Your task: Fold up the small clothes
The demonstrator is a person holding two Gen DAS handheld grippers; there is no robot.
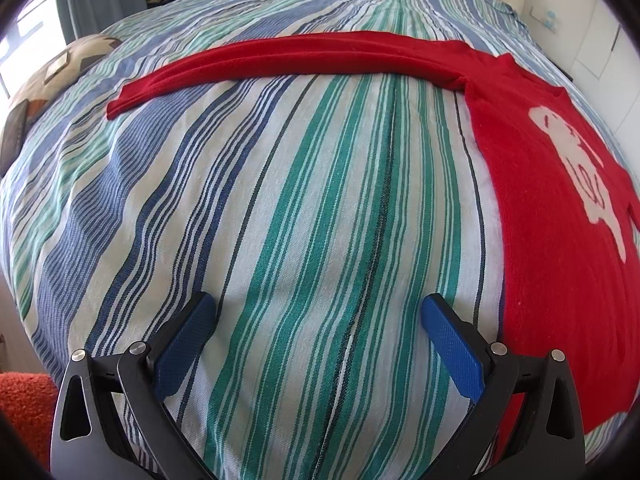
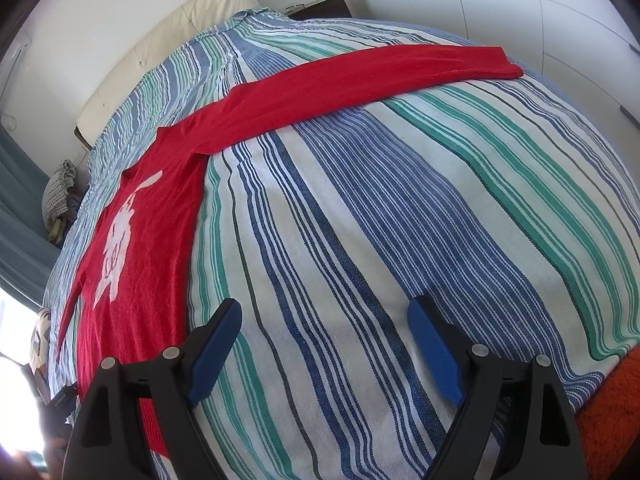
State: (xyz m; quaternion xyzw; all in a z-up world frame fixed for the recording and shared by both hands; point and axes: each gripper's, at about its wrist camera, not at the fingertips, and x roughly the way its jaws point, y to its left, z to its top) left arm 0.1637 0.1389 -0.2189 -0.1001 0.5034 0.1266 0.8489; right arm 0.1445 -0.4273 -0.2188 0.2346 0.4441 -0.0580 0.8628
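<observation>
the red sweater (image 1: pixel 560 240) lies flat on the striped bed (image 1: pixel 304 208), both sleeves spread toward the bed's side edges. left tool (image 1: pixel 318 312) and right tool (image 2: pixel 324 316) hover wide, holding nothing. folding looks unstarted; next likely needs pinching a sleeve cuff (image 2: pixel 500 62) and carrying it inward.

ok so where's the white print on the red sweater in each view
Left wrist: the white print is at the far right, on the red sweater.
Right wrist: the white print is at the left, on the sweater's body.
Shared landmark: the striped bedspread under the sweater, and the cream headboard beyond.
</observation>
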